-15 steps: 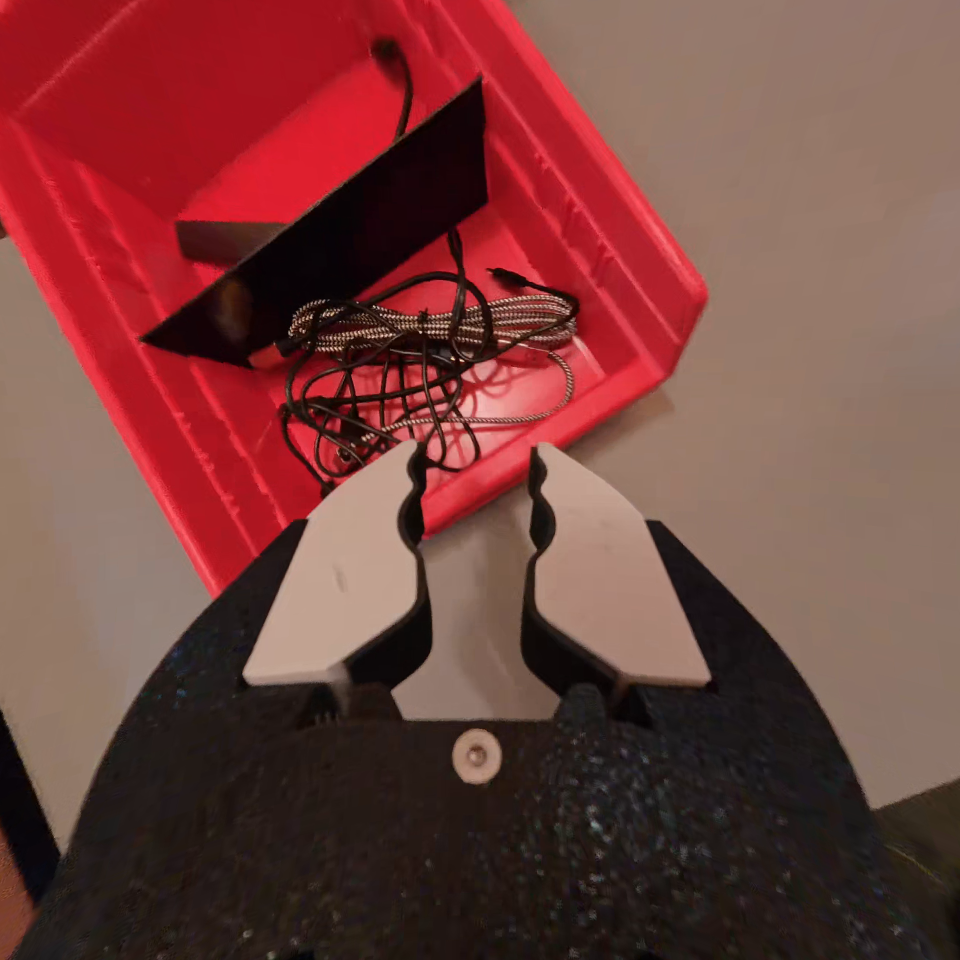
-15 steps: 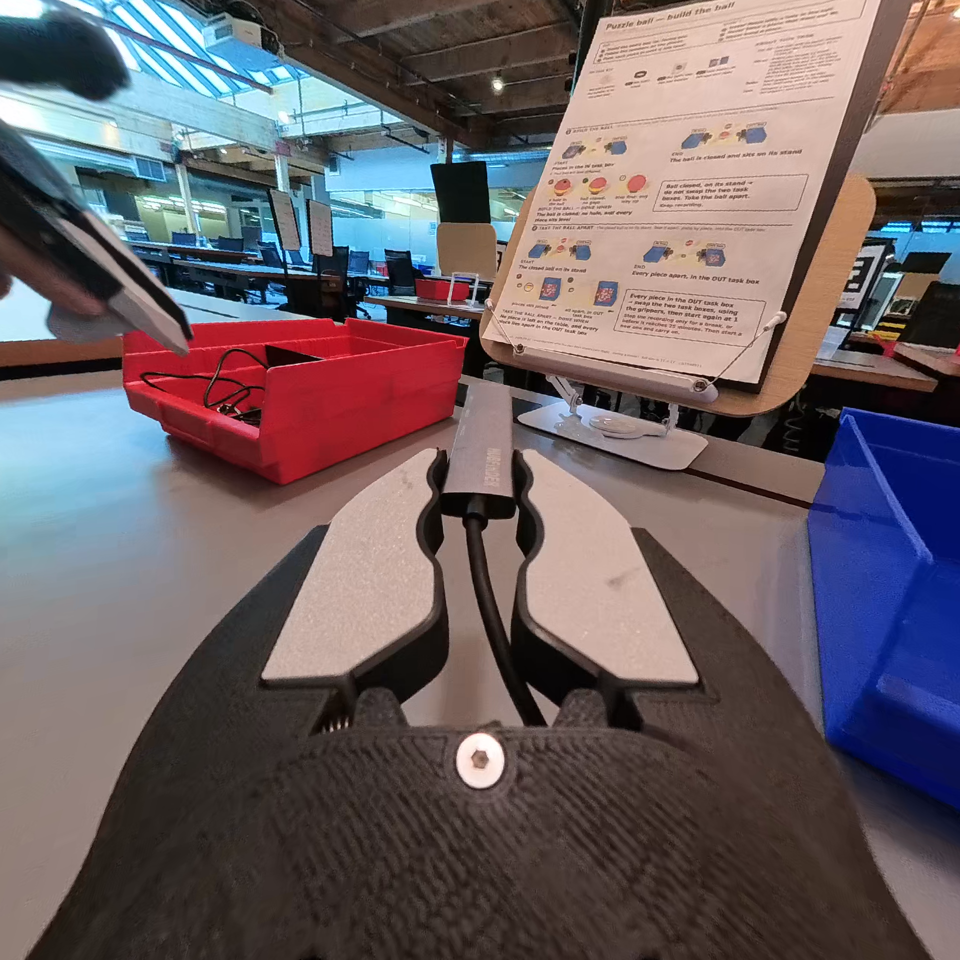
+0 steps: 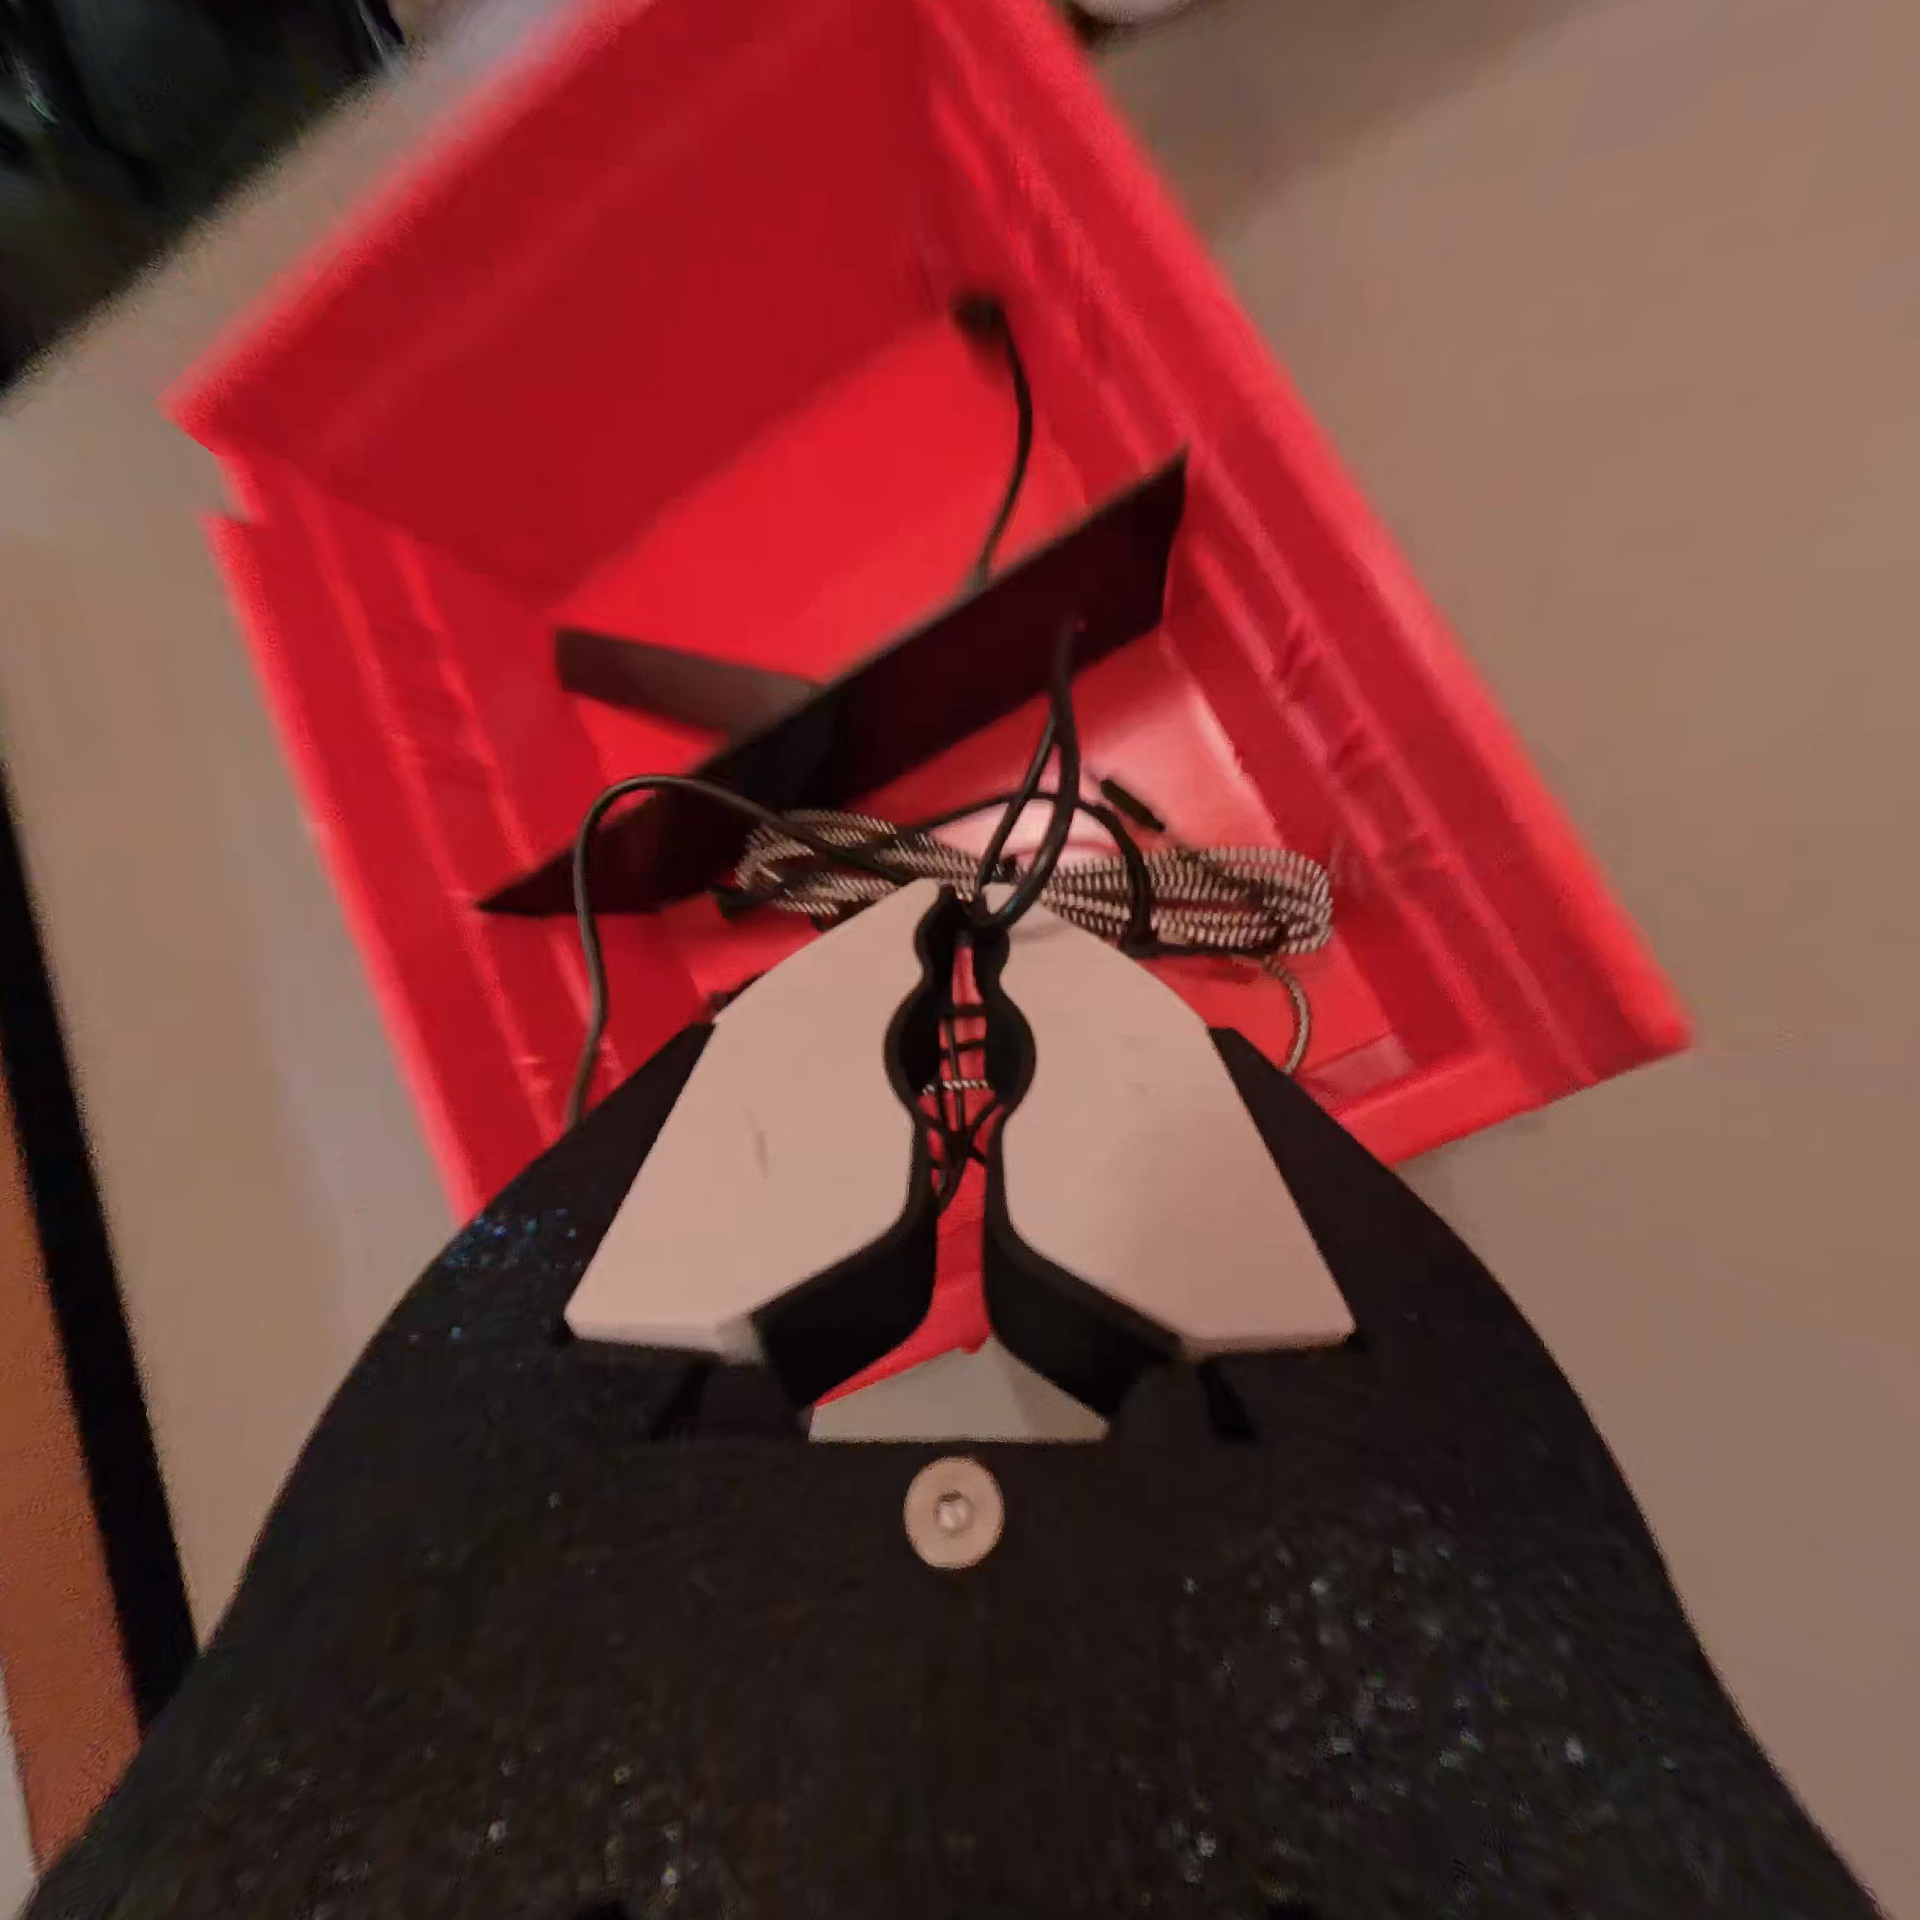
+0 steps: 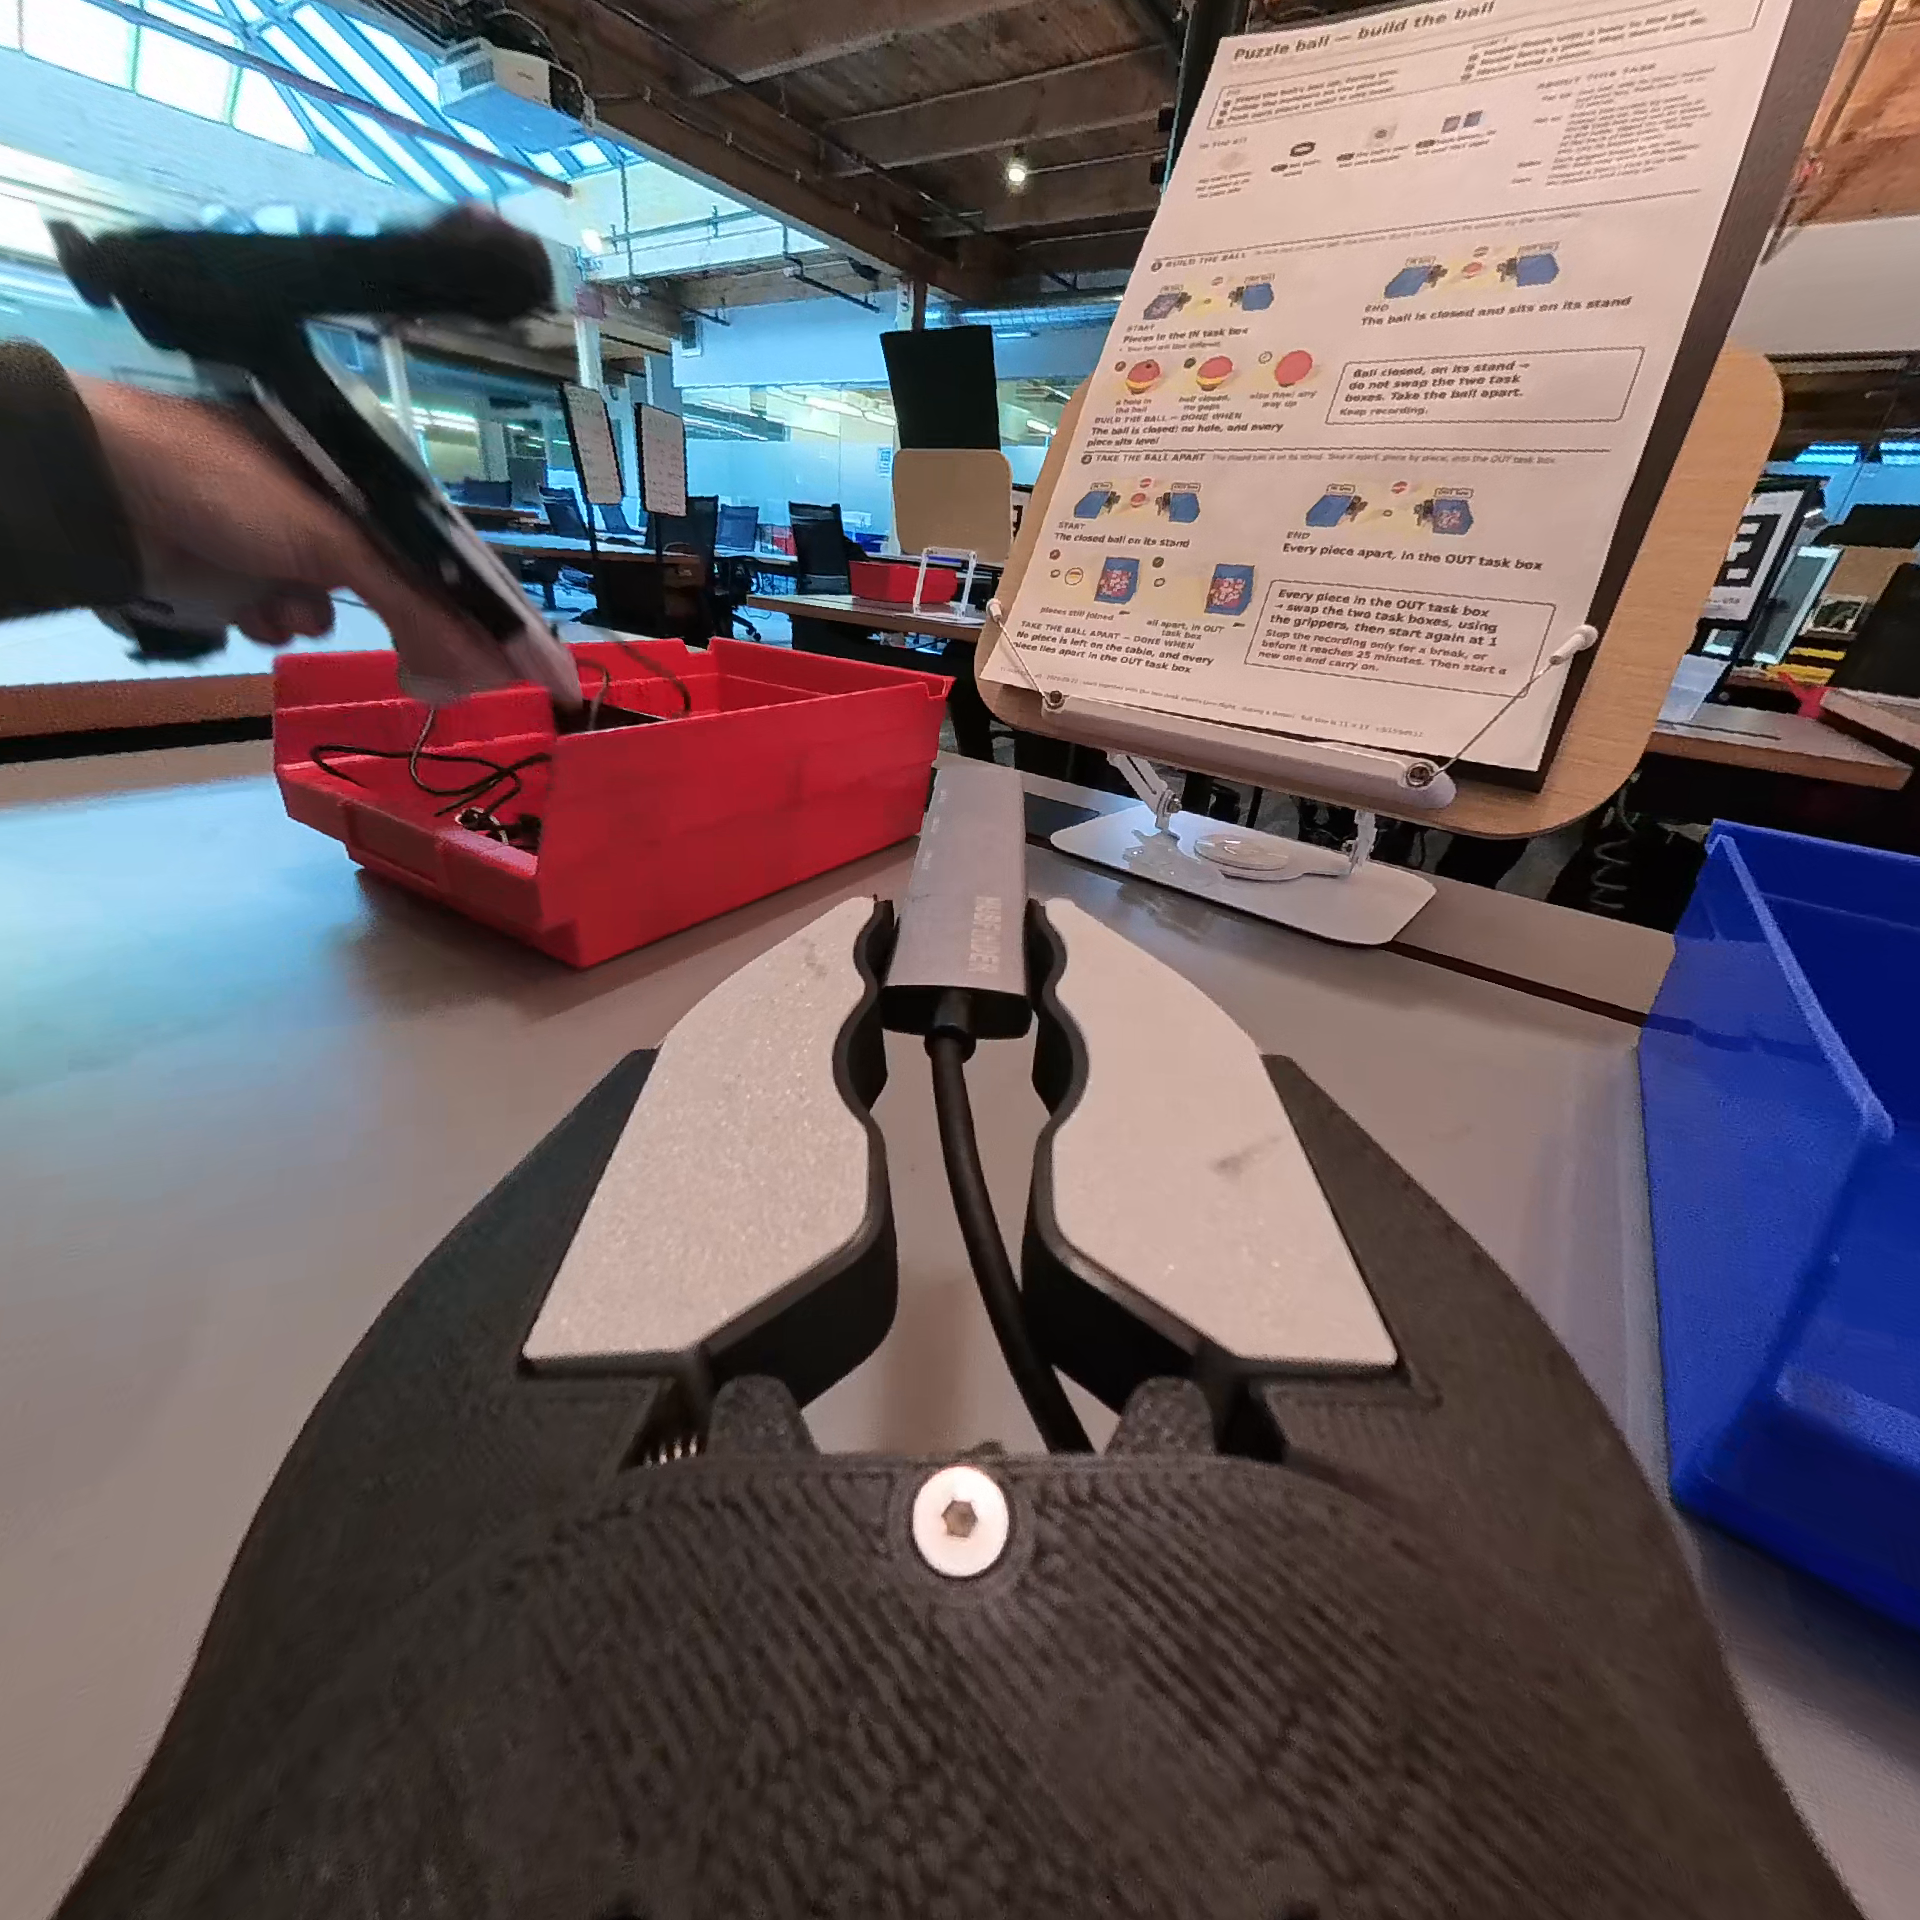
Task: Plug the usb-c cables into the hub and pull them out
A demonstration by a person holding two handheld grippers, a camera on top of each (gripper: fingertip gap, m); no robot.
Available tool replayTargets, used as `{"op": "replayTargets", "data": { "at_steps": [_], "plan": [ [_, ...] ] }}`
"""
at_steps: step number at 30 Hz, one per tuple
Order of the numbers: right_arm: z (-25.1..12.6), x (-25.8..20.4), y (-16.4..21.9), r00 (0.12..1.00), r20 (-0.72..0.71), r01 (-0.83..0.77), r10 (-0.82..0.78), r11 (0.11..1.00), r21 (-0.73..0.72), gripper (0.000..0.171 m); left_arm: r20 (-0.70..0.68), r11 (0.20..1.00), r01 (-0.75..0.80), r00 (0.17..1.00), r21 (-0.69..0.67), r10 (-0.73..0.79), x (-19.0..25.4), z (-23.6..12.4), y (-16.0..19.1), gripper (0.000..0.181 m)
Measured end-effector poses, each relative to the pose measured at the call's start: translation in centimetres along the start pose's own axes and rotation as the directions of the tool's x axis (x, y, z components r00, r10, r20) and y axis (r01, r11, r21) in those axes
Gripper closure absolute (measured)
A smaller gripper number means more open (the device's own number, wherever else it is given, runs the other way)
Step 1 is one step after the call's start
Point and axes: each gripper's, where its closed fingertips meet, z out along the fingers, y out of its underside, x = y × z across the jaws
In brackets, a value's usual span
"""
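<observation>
Grey tabletop (image 4: pixel 260 1039) | hub (image 4: pixel 961 904) clamped by right gripper (image 4: pixel 958 935) | left gripper (image 3: pixel 961 914) closed on black cable (image 3: pixel 1049 769) in red bin (image 3: pixel 1403 727) (near end) | nothing plugged yet.

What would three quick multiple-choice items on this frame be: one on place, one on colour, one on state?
1. Where does the braided black-and-white cable lie?
A. in the red plastic bin
B. on the bare table top
C. on the document stand

2. What colour is the plastic bin at the right edge of the right wrist view?
A. green
B. blue
C. yellow

3. What state is the right gripper in?
A. open and empty
B. shut on the slim grey metal hub
C. shut on a braided cable

Answers:
1 A: the left wrist view shows the coil on the red bin's floor, in front of the black divider.
2 B: the bin is plainly blue.
3 B: both fingers press the hub's sides, and its black lead runs back between them.
</observation>
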Motion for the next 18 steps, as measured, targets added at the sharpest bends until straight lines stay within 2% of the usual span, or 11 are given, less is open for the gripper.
{"op": "replayTargets", "data": {
  "at_steps": [3,5,10,12,15,18],
  "plan": [
    [0.0,0.1,0.0,1.000,-0.003,-0.007,0.007,1.000,0.004,0.147,0.046,0.984,0.012,0.999,0.180,-0.021,-1.4,-5.6,-4.6,0.179],
    [-0.2,0.2,-0.2,1.000,-0.005,-0.015,0.015,1.000,0.015,0.147,0.078,0.945,0.025,0.996,0.326,-0.053,-2.3,-10.1,-7.8,0.179],
    [-0.2,0.3,-0.2,1.000,-0.006,-0.021,0.021,1.000,0.016,0.147,0.068,0.779,0.015,0.995,0.627,-0.074,-1.4,-22.3,-14.1,0.179],
    [-0.1,0.2,-0.1,1.000,-0.003,-0.018,0.018,1.000,0.013,0.147,0.100,0.718,-0.035,0.994,0.695,-0.048,-0.5,-26.8,-15.8,0.179],
    [-0.1,0.2,-0.1,1.000,-0.003,-0.015,0.015,1.000,0.010,0.147,0.080,0.632,-0.068,0.997,0.772,0.009,2.0,-32.7,-17.8,0.179],
    [-0.2,0.3,-0.2,1.000,-0.006,-0.021,0.021,1.000,0.017,0.147,0.054,0.609,-0.106,0.993,0.786,0.104,5.3,-35.5,-17.9,0.179]
  ]
}}
